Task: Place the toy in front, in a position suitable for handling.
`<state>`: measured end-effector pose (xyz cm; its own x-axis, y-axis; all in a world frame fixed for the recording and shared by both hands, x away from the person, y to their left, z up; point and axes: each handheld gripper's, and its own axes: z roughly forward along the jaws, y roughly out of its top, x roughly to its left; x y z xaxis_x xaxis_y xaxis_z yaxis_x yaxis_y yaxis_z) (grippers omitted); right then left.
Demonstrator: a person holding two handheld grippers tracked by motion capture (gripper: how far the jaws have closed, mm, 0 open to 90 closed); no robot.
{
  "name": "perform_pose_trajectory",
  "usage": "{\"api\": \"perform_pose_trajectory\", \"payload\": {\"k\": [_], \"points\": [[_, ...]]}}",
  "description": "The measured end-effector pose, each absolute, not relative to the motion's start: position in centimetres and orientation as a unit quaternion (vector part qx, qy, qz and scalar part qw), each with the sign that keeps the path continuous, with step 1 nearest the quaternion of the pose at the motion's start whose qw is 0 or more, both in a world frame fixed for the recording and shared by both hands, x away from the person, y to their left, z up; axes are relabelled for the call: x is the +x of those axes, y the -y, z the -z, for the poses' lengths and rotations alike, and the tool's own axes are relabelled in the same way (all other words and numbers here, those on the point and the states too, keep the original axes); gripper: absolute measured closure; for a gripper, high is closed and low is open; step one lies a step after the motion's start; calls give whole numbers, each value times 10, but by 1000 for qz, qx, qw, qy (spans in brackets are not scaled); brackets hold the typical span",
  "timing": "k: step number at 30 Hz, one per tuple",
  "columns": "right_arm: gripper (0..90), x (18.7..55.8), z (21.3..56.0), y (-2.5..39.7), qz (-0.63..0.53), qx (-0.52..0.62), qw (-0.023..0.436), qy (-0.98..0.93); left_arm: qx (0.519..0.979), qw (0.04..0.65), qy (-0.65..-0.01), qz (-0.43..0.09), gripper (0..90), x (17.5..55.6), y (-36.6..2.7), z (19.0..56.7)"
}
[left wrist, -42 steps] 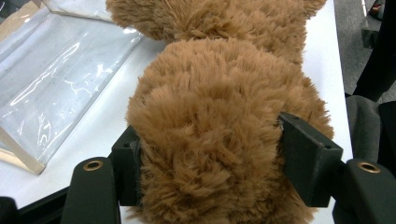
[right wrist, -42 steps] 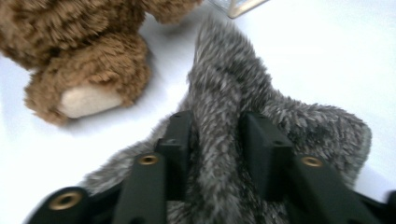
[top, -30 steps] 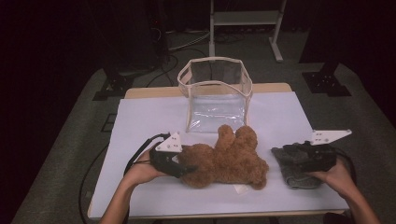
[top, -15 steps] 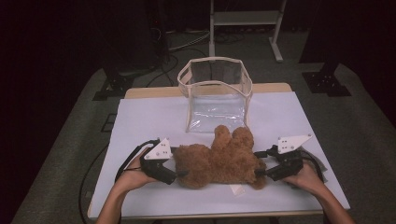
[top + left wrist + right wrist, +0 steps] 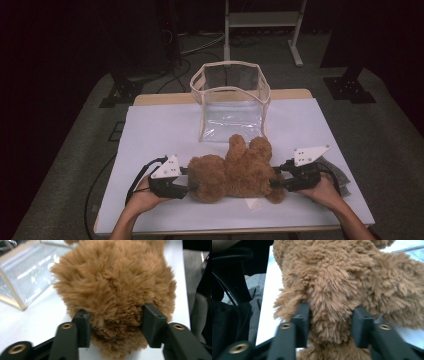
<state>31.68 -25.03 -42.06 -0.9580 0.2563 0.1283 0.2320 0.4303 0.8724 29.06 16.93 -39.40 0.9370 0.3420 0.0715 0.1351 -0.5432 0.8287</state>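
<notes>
both claws pinch the plush bear (image 5: pixel 232 172) at centre frame: left gripper (image 5: pixel 192 186) on one end, right gripper (image 5: pixel 272 181) on the other. keep both squeezes firm and lift level toward the clear bag (image 5: pixel 231 102) above it.

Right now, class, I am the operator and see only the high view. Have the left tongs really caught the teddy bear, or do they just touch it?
Observer: The left gripper view shows the left tongs with one jaw on each side of the teddy bear and fur bulging between them.
Operator: And the right tongs?
Observer: In the right gripper view, the right tongs squeeze a thick furry part of the bear between both jaws.
</notes>
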Motion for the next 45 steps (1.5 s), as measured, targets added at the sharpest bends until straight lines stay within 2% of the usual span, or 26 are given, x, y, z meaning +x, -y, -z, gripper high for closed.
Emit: {"api": "perform_pose_trajectory", "payload": {"k": [3,8,11,27,28,29,30,32,36,38,39,40,41,45], "points": [[654,317,417,250,-522,143,6,-841,859,480,-140,-105,540,292,-171,385],[689,313,402,241,-508,136,7,-851,869,465,-141,-94,553,293,-167,380],[714,311,395,239,-507,134,3,-851,862,481,-139,-79,568,290,-168,376],[726,287,378,235,-505,129,-26,-853,872,468,-136,-50,557,274,-174,373],[714,291,383,236,-496,146,-20,-856,872,462,-145,-73,514,280,-175,375],[714,291,383,236,-496,146,-20,-856,872,462,-145,-73,481,280,-175,375],[697,294,385,237,-495,153,-13,-855,869,463,-151,-90,481,286,-177,376],[657,313,392,245,-494,181,19,-850,859,474,-162,-101,415,293,-180,376],[616,322,392,249,-513,175,17,-840,862,469,-153,-119,384,296,-180,375],[580,323,389,249,-514,155,35,-843,862,467,-150,-127,351,293,-180,374],[530,321,387,251,-515,136,45,-845,860,469,-147,-135,333,291,-183,374],[530,321,387,251,-515,136,45,-845,858,473,-146,-138,333,289,-184,374],[463,317,388,253,-513,117,57,-848,856,474,-148,-143,316,284,-188,374],[410,314,394,254,-508,96,71,-853,858,471,-135,-155,275,273,-189,375]]}}
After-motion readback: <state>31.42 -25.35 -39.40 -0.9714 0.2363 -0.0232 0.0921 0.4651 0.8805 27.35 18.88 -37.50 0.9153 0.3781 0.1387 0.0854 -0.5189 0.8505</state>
